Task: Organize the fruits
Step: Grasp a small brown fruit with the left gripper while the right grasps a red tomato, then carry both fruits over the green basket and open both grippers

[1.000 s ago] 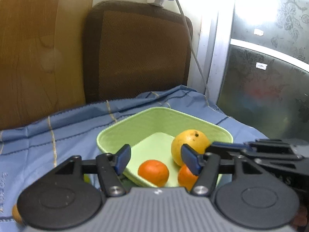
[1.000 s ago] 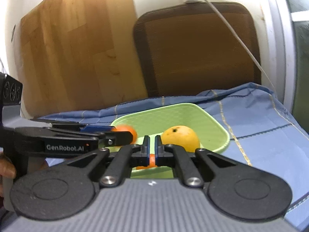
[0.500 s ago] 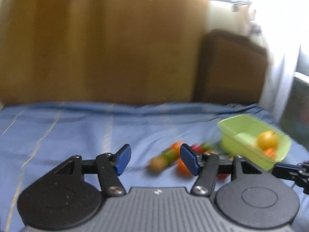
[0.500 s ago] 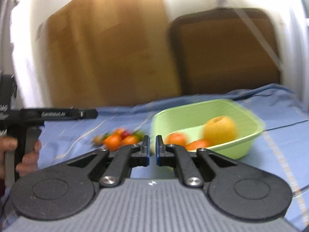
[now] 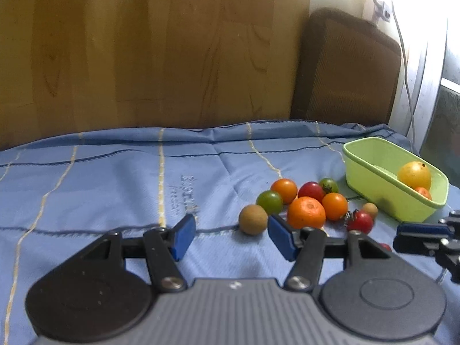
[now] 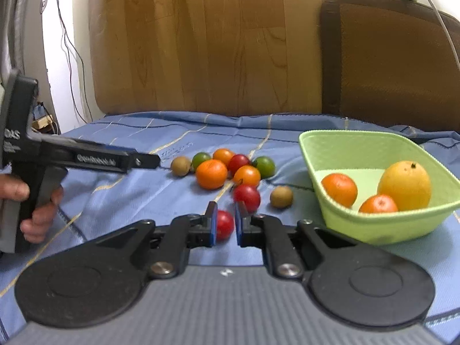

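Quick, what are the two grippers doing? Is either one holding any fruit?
Left gripper: open, holding nothing.
Right gripper: jaws have just been opening, a small gap now, holding nothing; a red tomato lies beyond the gap.

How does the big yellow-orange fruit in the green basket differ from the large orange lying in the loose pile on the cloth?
The yellow-orange fruit is paler, more yellow, and clearly bigger; the large orange is deeper orange and smaller. The yellow-orange fruit sits inside the green basket with two small oranges; the large orange lies on the blue cloth among little tomatoes. Both are round citrus, untouched by either gripper.
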`<state>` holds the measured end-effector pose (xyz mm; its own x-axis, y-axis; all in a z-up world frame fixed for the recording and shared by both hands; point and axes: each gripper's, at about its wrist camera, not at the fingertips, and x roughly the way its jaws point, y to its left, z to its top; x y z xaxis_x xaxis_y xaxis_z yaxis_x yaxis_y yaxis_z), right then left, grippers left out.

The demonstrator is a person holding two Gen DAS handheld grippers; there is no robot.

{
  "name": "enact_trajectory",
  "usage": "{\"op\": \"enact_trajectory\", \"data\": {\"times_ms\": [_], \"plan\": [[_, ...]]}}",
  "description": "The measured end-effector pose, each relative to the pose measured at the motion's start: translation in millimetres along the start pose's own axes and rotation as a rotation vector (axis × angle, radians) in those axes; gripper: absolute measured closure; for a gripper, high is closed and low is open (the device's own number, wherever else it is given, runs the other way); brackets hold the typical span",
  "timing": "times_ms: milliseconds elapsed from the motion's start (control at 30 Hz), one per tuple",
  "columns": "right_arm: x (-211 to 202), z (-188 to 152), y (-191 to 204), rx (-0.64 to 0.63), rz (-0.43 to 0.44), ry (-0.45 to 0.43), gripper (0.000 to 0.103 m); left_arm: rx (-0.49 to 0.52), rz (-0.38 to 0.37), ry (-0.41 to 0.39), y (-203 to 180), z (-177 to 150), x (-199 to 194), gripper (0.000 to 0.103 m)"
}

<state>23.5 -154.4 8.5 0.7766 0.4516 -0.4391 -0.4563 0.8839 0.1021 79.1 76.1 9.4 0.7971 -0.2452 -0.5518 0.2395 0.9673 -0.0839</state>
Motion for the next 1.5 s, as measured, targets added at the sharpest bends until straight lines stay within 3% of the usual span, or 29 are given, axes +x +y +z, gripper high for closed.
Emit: {"op": "enact_trajectory", "data": {"times_ms": [100,167,333,467,600,800,1500], "plan": [[0.3,-0.2,3.6,-0.009,0.007,0.005,0.084,0.024,-0.029,0.013,-2.8,1.9,7.4,0.047],[2.2,-3.4,6.2,-0.008,0.014,0.016,0.072,0.056,-0.048,0.024,-8.5,2.6,13.8,0.048],[8.9,-8.3,9.6,0.0,0.0,0.039,0.069,0.08,-0.042,0.076,-13.2,-0.4,28.8,0.074],[21.9,-12.7,7.1,0.036,0.0,0.091,0.069,0.081,-0.033,0.063,-15.9,-4.1,27.0,0.075],[23.7,-13.8,15.7,0.004,-0.03,0.095,0.07,0.107,-0.015,0.056,-20.5,-5.6,25.1,0.075],[25.3,-13.6,24.7,-0.03,-0.079,0.098,0.07,0.07,-0.038,0.059,-13.8,-4.1,25.8,0.075],[26.1,-15.0,31.5,-0.074,-0.117,0.093,0.074,0.015,-0.063,0.044,-5.8,-4.4,23.1,0.075]]}}
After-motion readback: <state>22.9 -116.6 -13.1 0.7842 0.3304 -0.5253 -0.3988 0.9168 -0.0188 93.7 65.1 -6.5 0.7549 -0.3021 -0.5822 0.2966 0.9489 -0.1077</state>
